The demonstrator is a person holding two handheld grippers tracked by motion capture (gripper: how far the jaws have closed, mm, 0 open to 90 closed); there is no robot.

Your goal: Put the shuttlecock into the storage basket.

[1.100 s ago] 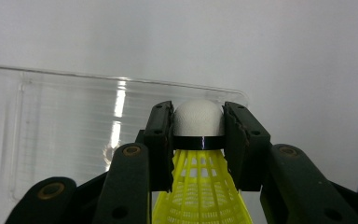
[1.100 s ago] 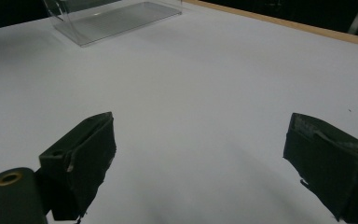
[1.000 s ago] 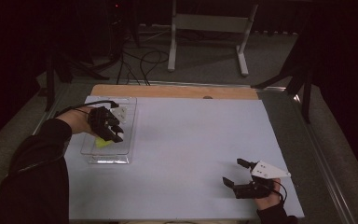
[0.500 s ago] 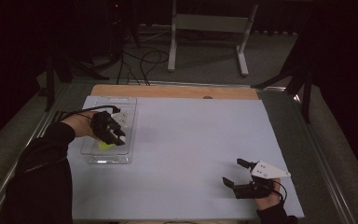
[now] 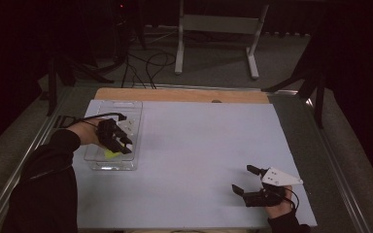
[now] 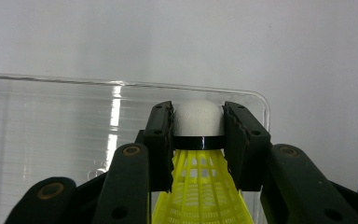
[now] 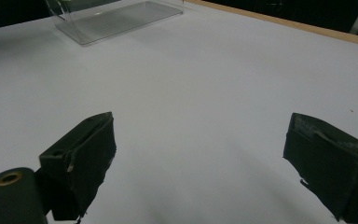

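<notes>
Nearest the person's edge of the bench (image 5: 194,160), toward its right corner, the right gripper (image 5: 246,181) is held low with its jaws released and wide apart; nothing lies between them in the right gripper view (image 7: 198,154).

Farther in, by the left edge, the left gripper (image 5: 124,145) is seen above the clear tray (image 5: 99,165). Its jaws are clenched on the white cork head of a yellow shuttlecock (image 6: 198,140), just above the black band, with the mesh skirt trailing back toward the camera.

The step in hand is judged to be the carrying of the shuttlecock at the tray, either into it or out of it; which of the two cannot be told. The next move calls for a steady grip on the rounded cork and clearance over the tray's wall.

The skirt's lower end is cut off. Whether the shuttlecock touches the tray floor cannot be made out. Small pale things in the tray's far end are too blurred to name.
</notes>
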